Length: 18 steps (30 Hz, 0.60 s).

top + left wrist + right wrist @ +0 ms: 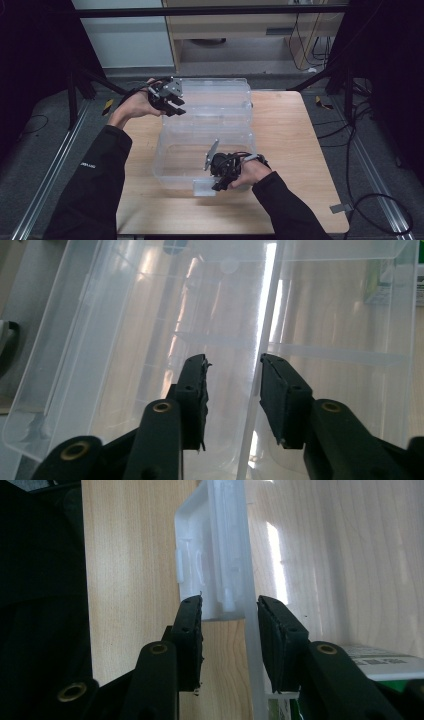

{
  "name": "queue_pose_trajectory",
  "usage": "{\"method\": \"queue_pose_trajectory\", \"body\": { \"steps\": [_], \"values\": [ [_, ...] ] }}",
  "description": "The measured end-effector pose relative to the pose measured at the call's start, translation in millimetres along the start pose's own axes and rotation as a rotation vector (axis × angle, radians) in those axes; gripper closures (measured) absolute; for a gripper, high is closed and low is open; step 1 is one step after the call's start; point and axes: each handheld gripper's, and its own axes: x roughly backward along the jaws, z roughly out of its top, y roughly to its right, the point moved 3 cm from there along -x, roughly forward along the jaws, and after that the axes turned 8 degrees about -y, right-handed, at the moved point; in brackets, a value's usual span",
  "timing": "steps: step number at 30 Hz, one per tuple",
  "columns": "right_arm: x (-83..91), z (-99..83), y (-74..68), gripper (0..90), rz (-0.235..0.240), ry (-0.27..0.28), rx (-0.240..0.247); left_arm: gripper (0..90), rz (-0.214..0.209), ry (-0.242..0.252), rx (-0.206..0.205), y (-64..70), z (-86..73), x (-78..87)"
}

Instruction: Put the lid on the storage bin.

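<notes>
A clear plastic box (205, 155) sits on the wooden table (290, 145), its lid (215, 97) swung open toward the far side, so box and lid together run near to far. The latch (205, 187) on the near wall points toward the person. The left hand-held gripper (172, 106) hangs at the lid's left far corner, jaws parted astride its rim. The right hand-held gripper (220, 185) sits at the near wall, jaws apart on either side of the wall beside the latch, not clamped.
</notes>
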Motion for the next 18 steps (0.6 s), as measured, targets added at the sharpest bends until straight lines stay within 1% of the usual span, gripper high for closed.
{"method": "queue_pose_trajectory", "body": {
  "steps": [5, 6, 7, 9, 10, 11, 12, 14, 18],
  "values": [
    [-0.2, 0.2, 0.1, 63.5, -0.001, 0.002, -0.001, 69.8, -0.016, -0.022, -0.020, 2.4, 2.5, -3.5],
    [-0.2, 0.1, 0.2, 63.5, -0.001, 0.003, 0.002, 71.2, -0.018, -0.020, -0.021, 3.0, 2.7, -4.7],
    [-0.1, 0.2, 0.2, 63.5, 0.001, 0.000, 0.000, 72.7, -0.024, -0.035, -0.023, 3.3, 2.9, -4.5],
    [-0.2, 0.2, 0.2, 63.5, 0.002, 0.001, 0.002, 76.6, -0.035, -0.050, -0.029, 4.0, 3.2, -5.6],
    [-0.1, 0.2, 0.1, 63.5, 0.001, 0.000, -0.001, 78.0, -0.033, -0.045, -0.027, 4.8, 3.8, -6.7],
    [-0.2, 0.2, 0.0, 63.5, 0.000, 0.000, -0.001, 78.6, -0.037, -0.048, -0.025, 5.0, 4.3, -6.5],
    [-0.1, 0.2, -0.1, 63.5, 0.000, 0.000, -0.002, 79.4, -0.037, -0.061, -0.040, 4.2, 4.7, -5.8],
    [-0.2, 0.3, 0.0, 63.5, -0.002, 0.001, -0.003, 80.2, -0.038, -0.072, -0.044, 4.5, 6.1, -5.6],
    [0.1, 0.3, -0.2, 63.5, 0.001, -0.004, -0.006, 82.1, -0.040, -0.083, -0.055, 5.2, 8.2, -5.7]
  ]
}}
